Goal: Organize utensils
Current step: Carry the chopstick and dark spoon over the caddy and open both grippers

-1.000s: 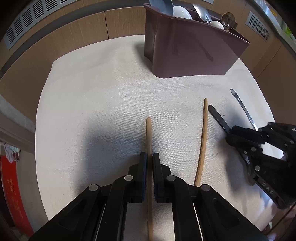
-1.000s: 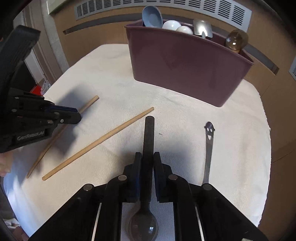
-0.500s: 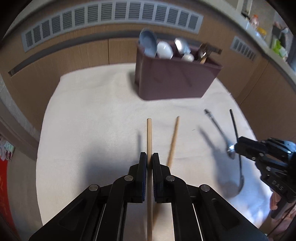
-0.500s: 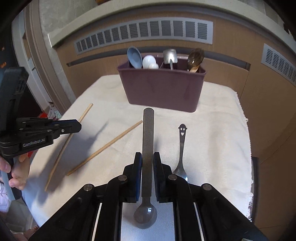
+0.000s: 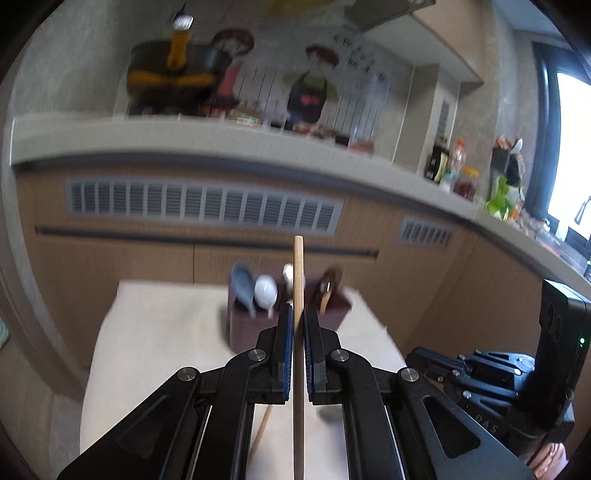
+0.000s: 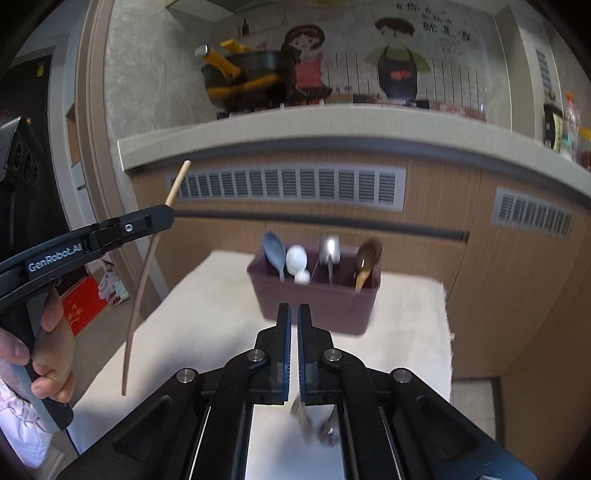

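- Wooden chopstick point(image 5: 298, 332) stands clamped in the left gripper point(image 5: 298, 325), centre frame.
- Right gripper point(image 6: 294, 325) is closed on nothing.
- Maroon utensil bin point(image 6: 314, 299) sits mid-frame on the white cloth point(image 6: 207, 306).

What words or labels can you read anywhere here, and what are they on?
"GenRobot.AI": on the left claw's arm, seen from the right wrist.
"DAS": partial letters on the right claw's body, seen from the left wrist.
Wall poster: characters, too blurred to read.
Bottle labels: too small to read.
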{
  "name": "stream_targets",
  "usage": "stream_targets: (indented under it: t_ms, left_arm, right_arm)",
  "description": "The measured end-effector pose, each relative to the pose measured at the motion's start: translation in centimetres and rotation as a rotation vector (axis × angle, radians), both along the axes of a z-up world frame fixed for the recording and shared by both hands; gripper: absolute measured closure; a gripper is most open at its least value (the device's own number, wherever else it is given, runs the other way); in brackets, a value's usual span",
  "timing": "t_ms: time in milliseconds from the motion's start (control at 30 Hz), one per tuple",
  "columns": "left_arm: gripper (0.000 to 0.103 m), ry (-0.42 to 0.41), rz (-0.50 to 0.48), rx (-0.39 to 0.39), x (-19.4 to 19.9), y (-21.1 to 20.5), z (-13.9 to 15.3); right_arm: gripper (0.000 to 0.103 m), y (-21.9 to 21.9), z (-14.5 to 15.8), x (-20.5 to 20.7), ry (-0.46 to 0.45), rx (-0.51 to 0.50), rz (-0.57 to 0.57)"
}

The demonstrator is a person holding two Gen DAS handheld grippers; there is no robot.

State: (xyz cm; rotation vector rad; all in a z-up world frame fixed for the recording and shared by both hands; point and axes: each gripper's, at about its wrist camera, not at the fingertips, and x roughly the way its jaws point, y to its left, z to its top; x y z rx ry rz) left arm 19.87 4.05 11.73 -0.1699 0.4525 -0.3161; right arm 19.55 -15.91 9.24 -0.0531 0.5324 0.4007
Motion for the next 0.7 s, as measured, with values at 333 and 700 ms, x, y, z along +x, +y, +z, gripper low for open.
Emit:
stream_targets:
  t_ms: [333,700]
  left_arm:
    - [0.097,0.040,0.019,-0.013,3.2,0.4,-1.3]
    - [0.097,0.147,0.063,-0.060,3.3,2.4,-7.6]
  right_arm:
    - [0.086,-0.1,-7.4,2.0,0.218,-0.181,0.203]
    - [0.057,2.6,-16.4,5.2,0.391,-0.313,0.228]
